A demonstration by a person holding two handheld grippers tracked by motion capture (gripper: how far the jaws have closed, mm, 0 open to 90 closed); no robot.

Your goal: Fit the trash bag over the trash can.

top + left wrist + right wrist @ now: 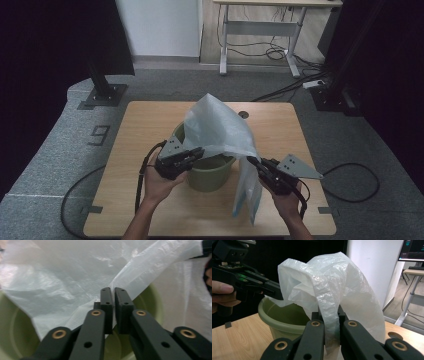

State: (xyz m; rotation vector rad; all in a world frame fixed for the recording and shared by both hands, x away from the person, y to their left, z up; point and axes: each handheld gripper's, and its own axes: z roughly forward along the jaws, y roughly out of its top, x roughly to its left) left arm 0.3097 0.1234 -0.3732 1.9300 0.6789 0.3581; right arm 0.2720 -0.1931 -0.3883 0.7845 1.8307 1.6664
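A wooden counter (150, 125) stands on grey carpet (60, 150); behind, a white wall (160, 27) and a white-legged desk (260, 30) over tangled cables (280, 52).

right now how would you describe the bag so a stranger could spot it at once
On the wooden table stands a green bucket. Above it the white plastic bag is held up between the left gripper and right gripper. It is the one thin, crinkled, see-through thing there.

A translucent white plastic bag (220, 130) with pale blue print low down, an olive-green bucket (210, 172), black tongs (199, 153) with brass rivets, light wood-grain surface (150, 125).
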